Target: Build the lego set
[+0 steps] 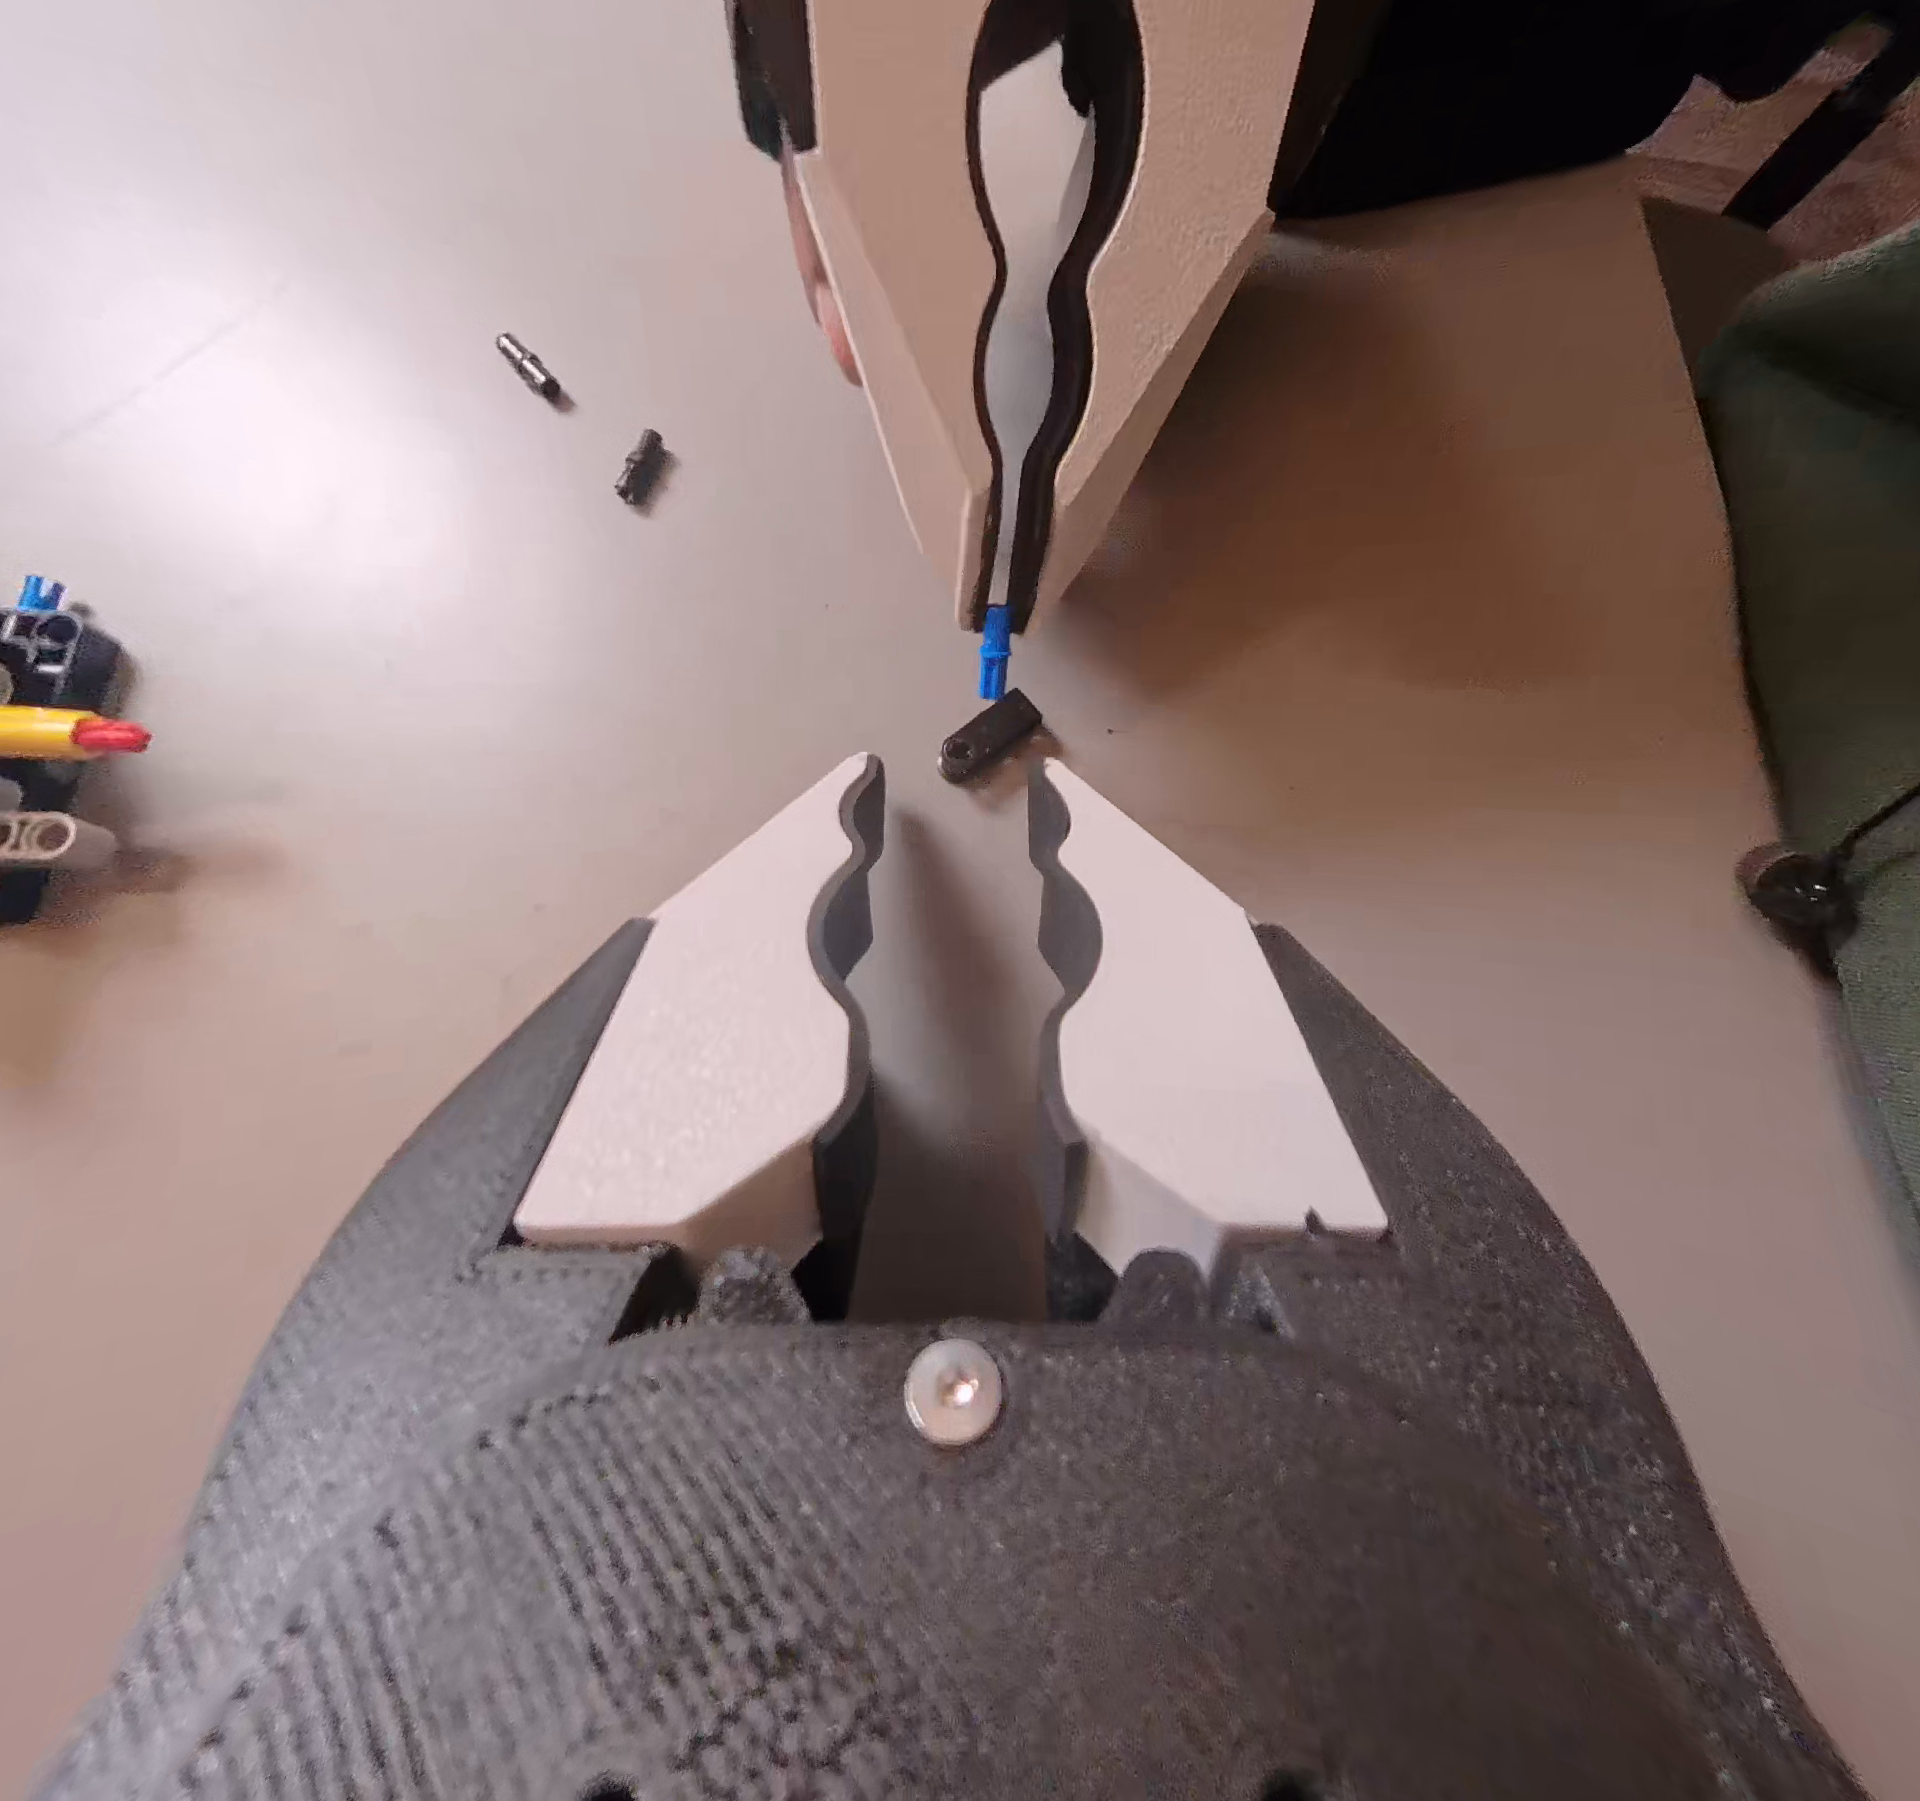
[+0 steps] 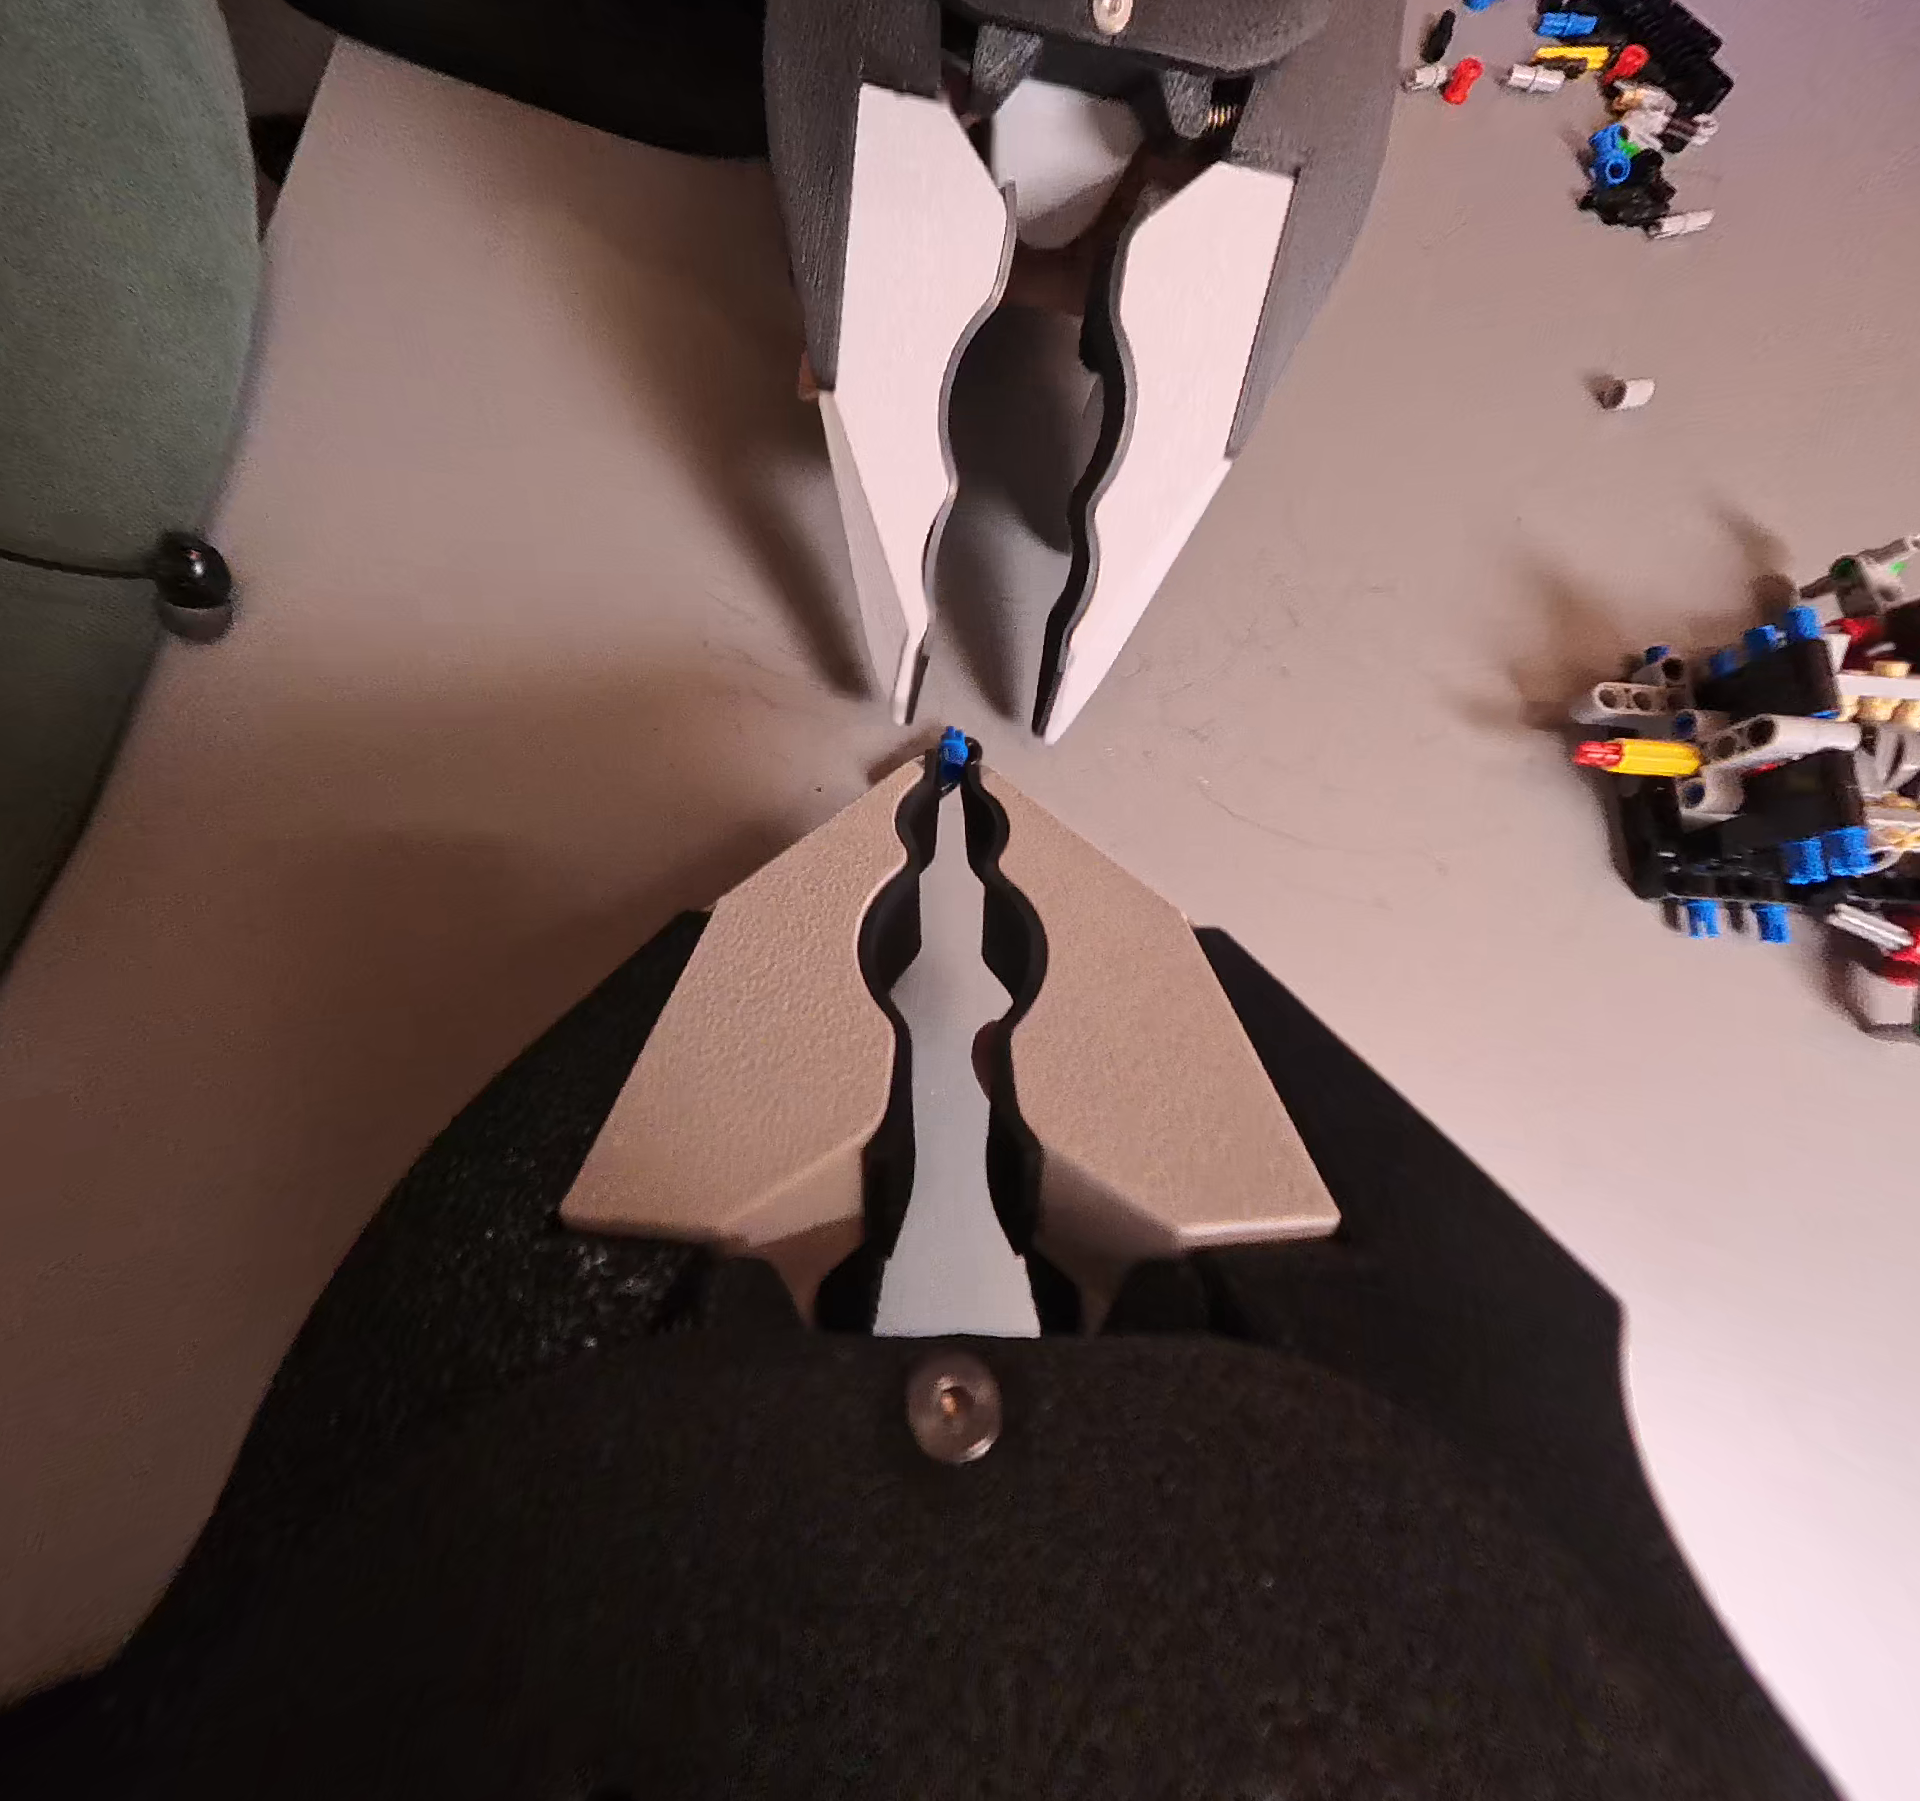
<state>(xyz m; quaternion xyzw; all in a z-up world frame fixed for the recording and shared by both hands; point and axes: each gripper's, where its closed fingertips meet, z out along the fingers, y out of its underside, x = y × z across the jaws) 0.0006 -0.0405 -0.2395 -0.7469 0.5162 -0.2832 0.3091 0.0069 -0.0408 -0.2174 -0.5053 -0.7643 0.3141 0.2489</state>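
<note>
Right gripper [image 2: 951, 764] around a short, ridged blue pin [image 1: 994, 651].

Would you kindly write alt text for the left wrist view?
The right gripper pinches a blue pin just above a small black connector on the table. The open left gripper sits right before the connector. Two dark pins lie apart farther left.
</note>
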